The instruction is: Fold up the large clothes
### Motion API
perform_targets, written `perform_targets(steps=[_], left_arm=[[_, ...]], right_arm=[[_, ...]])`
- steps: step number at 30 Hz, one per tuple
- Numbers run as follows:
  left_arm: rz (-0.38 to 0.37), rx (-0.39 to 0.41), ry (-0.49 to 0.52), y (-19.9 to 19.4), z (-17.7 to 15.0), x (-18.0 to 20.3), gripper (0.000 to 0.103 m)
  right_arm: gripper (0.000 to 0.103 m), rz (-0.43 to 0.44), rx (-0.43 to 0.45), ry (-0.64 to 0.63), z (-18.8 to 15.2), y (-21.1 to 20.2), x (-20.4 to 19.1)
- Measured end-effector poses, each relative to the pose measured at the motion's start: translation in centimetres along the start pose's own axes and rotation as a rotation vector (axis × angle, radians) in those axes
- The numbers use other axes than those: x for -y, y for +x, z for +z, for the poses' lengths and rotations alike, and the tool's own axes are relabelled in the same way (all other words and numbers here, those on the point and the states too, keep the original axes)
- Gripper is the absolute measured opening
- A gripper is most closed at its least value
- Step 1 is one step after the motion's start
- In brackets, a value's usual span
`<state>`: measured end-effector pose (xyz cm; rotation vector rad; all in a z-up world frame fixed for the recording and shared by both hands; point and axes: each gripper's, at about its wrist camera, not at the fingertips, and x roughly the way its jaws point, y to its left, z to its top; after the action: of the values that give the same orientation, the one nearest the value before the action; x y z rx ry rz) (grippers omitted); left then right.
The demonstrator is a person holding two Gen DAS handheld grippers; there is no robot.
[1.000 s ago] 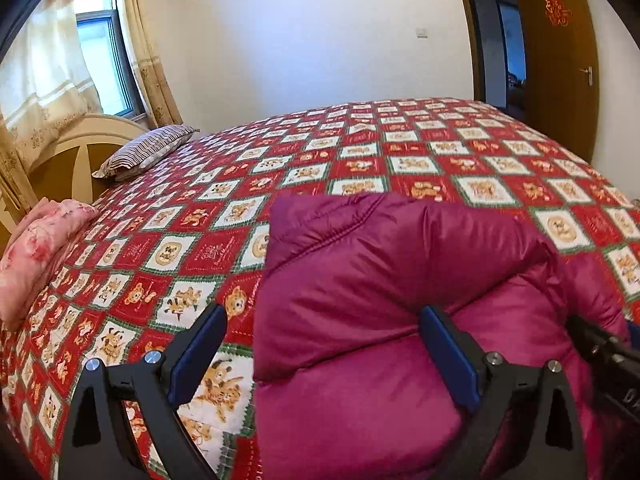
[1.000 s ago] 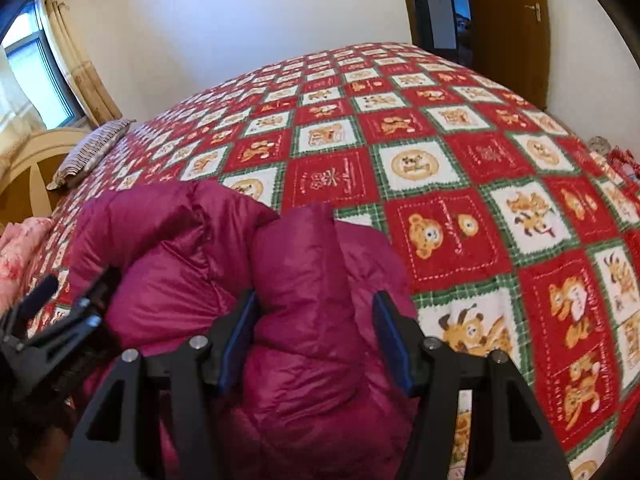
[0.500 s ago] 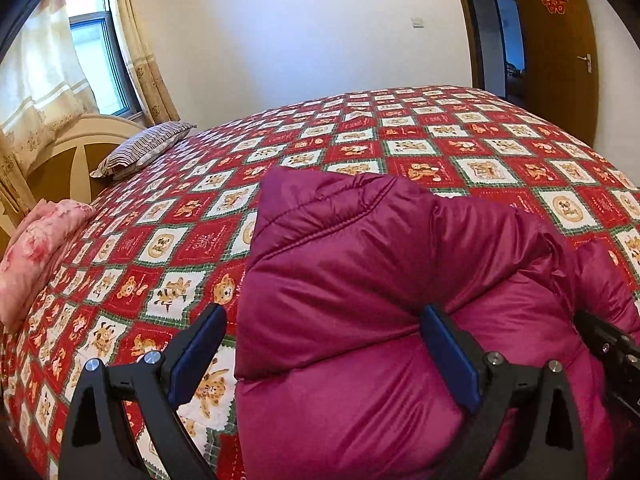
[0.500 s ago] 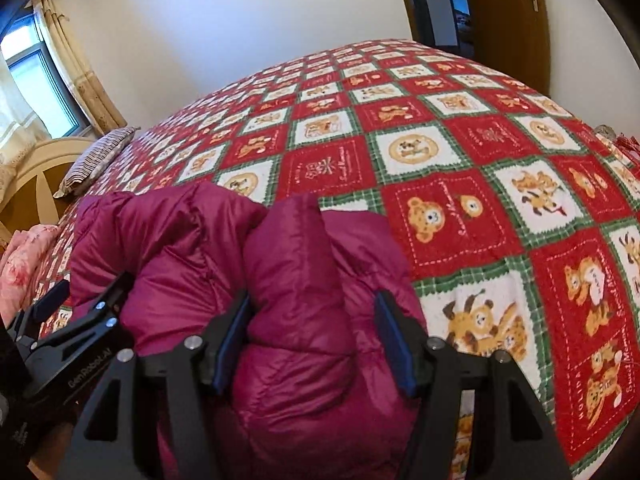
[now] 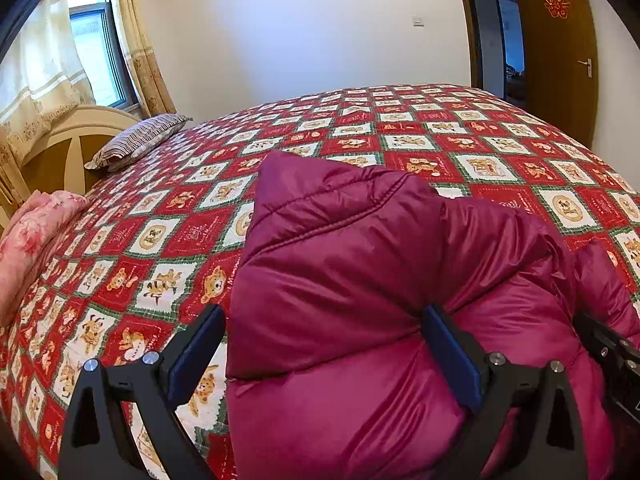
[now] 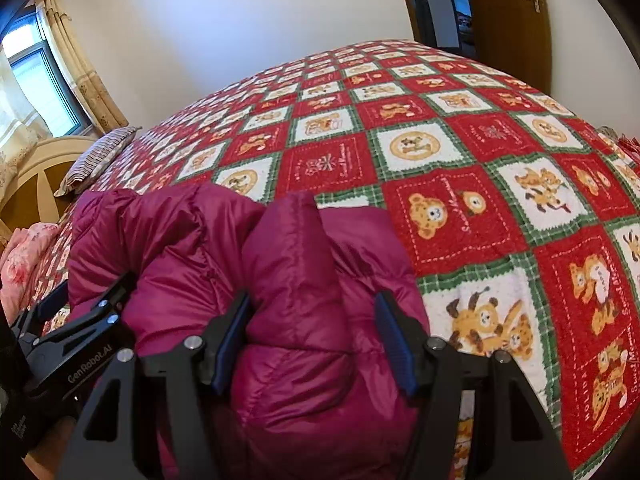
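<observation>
A magenta puffer jacket lies bunched on the near edge of the bed, folded over itself. My left gripper stands wide open, its right finger pressed into the jacket and its left finger over the quilt. My right gripper straddles a thick fold of the same jacket, its blue pads against both sides of the fold. The left gripper also shows in the right wrist view at the jacket's left side.
A red, white and green bear-patterned quilt covers the bed. A striped pillow and a pink floral bedding roll lie by the cream headboard at left. A brown door stands at the far right.
Both grippers have lifted and pushed forward a little, and the jacket's top fold has risen and moved farther onto the bed. The finger spacing looks unchanged.
</observation>
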<state>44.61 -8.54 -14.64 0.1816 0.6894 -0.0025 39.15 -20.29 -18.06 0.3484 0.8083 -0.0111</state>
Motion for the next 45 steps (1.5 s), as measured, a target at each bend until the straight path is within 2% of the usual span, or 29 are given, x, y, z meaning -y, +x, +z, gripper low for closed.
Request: perform_targets(steps=[15, 23, 31, 35, 45], left_arm=[[-0.030, -0.011, -0.032, 0.4, -0.2, -0.5, 0.101], [-0.024, 0.000, -0.035, -1.3, -1.0, -1.0, 0.101], [-0.123, -0.014, -0.087, -4.8, -3.9, -3.7, 0.101], [-0.182, -0.049, -0.118, -4.2, -4.8, -4.5, 0.101], [-0.225, -0.071, -0.124, -3.0, -5.3, -3.6, 0.102]], right_arm=[[0.066, -0.007, -0.003, -0.014, -0.1, 0.4, 0.0], [0.067, -0.005, -0.002, -0.027, -0.1, 0.6, -0.1], [0.069, 0.036, -0.029, -0.027, 0.3, 0.5, 0.4], [0.069, 0.070, -0.026, -0.018, 0.6, -0.4, 1.4], [0.070, 0.102, -0.038, -0.016, -0.1, -0.9, 2.6]])
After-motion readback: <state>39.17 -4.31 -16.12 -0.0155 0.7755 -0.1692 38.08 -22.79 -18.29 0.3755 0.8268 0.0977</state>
